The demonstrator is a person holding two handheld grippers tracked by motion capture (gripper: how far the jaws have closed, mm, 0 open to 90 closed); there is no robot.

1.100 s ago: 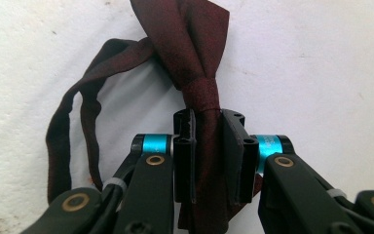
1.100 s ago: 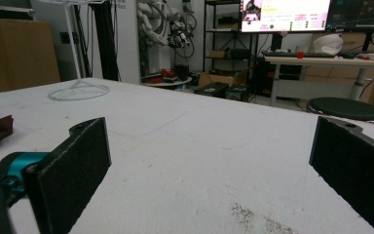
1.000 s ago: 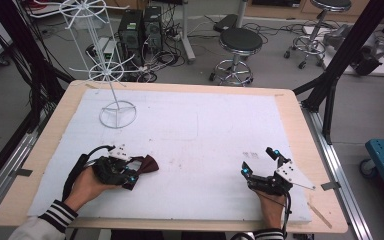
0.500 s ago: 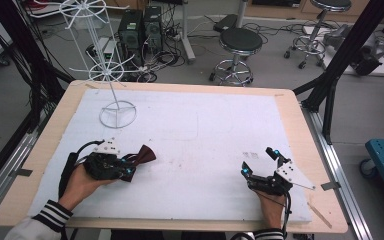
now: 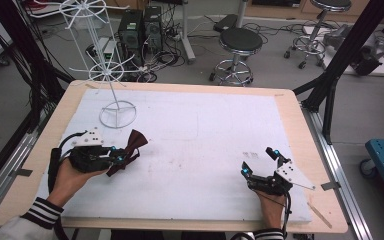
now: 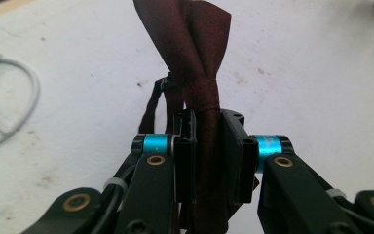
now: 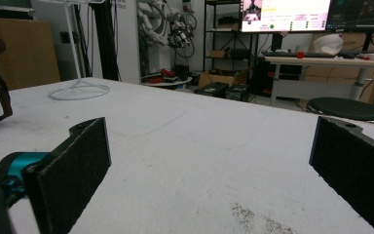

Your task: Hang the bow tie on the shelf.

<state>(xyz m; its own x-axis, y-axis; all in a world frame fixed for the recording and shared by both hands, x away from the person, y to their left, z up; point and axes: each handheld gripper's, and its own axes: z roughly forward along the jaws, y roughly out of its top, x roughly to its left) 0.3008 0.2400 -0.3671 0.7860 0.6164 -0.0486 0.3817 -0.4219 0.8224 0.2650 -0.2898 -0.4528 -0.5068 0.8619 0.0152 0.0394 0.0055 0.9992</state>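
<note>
Dark maroon bow tie (image 5: 130, 146) with thin black strap, pinched at its wrapped centre knot. Wings fanned out beyond the knot, one pointing up toward the wire stand's base. Strap dangling below in a loop. Raised just above the white worktop (image 5: 205, 135), left side.

- Even, bright overhead light on the white tabletop (image 5: 205, 130) — shadows soft and faint.
- Close-ups slightly soft; the nearest jaw parts blur.
- Bright monitor (image 7: 286, 14) glows in the background — no harsh glare.

bow tie (image 6: 195, 58): dark maroon | wire stand (image 5: 111, 82): white | table mat (image 5: 210, 130): white | stool seat (image 5: 237, 39): black
</note>
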